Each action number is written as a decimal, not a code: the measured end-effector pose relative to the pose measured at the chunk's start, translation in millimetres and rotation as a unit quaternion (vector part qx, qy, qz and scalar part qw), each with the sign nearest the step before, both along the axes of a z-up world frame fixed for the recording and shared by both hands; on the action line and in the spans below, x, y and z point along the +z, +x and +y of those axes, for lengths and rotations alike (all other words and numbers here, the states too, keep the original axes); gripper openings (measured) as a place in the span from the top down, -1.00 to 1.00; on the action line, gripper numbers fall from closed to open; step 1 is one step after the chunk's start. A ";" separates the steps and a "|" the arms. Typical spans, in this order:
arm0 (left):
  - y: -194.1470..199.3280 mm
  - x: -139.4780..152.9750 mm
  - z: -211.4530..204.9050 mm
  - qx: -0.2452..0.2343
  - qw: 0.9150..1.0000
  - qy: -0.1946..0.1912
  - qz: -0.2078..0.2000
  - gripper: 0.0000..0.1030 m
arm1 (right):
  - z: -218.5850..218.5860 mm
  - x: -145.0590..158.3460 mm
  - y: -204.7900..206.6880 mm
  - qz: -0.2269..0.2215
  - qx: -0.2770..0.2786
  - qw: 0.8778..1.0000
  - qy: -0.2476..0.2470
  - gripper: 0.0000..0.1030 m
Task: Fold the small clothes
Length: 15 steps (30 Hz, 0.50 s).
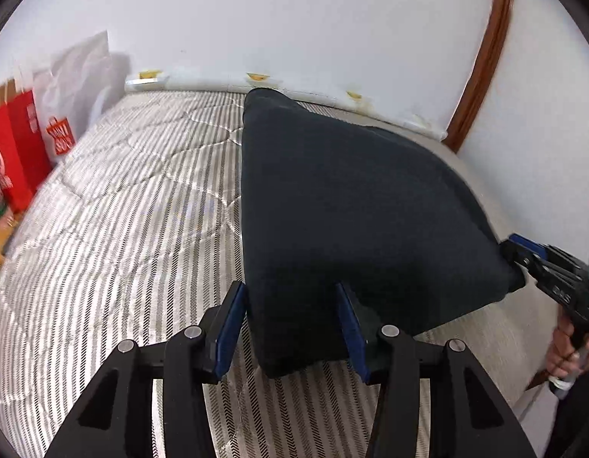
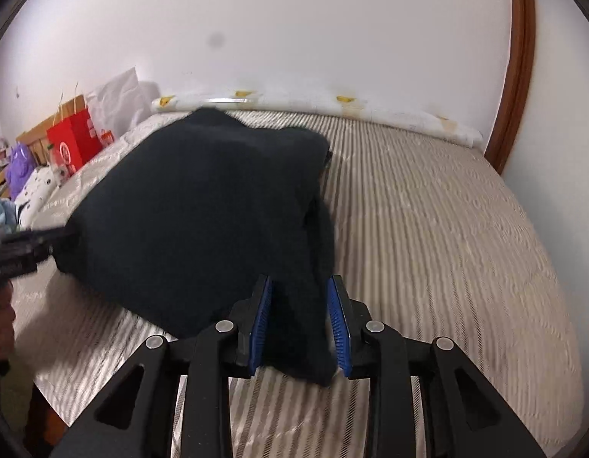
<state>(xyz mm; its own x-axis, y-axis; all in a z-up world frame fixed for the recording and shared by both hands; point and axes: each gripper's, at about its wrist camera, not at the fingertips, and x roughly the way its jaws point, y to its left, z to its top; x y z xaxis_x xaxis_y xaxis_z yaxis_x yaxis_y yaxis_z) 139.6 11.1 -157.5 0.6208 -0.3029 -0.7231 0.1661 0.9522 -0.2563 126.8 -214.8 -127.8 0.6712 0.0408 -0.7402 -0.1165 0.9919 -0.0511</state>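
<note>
Two grippers share one dark garment [image 1: 351, 198], which fills the centre and right of the left wrist view and the centre-left of the right wrist view, raised off the striped mattress [image 1: 115, 206] at its near edge while its far end looks to rest near the white padding [image 1: 294, 89] along the wall; the left gripper [image 1: 290, 328] sits at the bottom centre of its own frame, its blue pads [image 1: 229, 328] set fairly wide with a near corner of the cloth between them, and whether they actually pinch it I cannot tell; the right gripper [image 2: 300, 324] at the bottom centre of its frame has its pads drawn narrower on a bunched corner, which it appears to hold; the same tool shows at the right edge of the left view, closed on the cloth's far corner. As for progress, the garment seems already doubled at least once, being thick and compact, so I judge a fold is under way rather than finished; laying it flat and squaring it is left. Red shopping bags [image 1: 16, 145] and a white bag [image 1: 77, 87] stand at the upper left.
</note>
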 end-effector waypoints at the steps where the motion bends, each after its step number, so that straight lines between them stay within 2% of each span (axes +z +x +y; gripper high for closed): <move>1: 3.7 3.5 4.3 0.000 1.000 -0.011 0.000 0.07 | -2.7 6.6 6.9 -0.004 -0.001 1.000 0.000 0.40; 6: 29.6 22.1 11.5 0.013 1.000 -0.005 -0.024 0.09 | -11.8 29.3 53.8 -0.008 0.004 1.000 0.027 0.07; 10: 66.3 24.3 8.5 0.019 1.000 0.009 -0.023 0.09 | -19.7 30.5 108.6 0.004 -0.002 0.998 0.055 0.00; 15: 106.3 18.4 0.2 0.015 0.999 0.028 -0.021 0.09 | -33.1 6.3 175.9 0.054 -0.031 0.992 0.110 0.00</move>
<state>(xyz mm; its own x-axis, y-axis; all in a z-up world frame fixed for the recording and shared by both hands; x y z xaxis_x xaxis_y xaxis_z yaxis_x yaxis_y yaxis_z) 245.9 11.3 -139.1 0.6585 -0.2444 -0.7118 0.1476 0.9694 -0.1962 302.7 -247.9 -121.4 0.5950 0.1706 -0.7854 -0.0472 0.9830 0.1777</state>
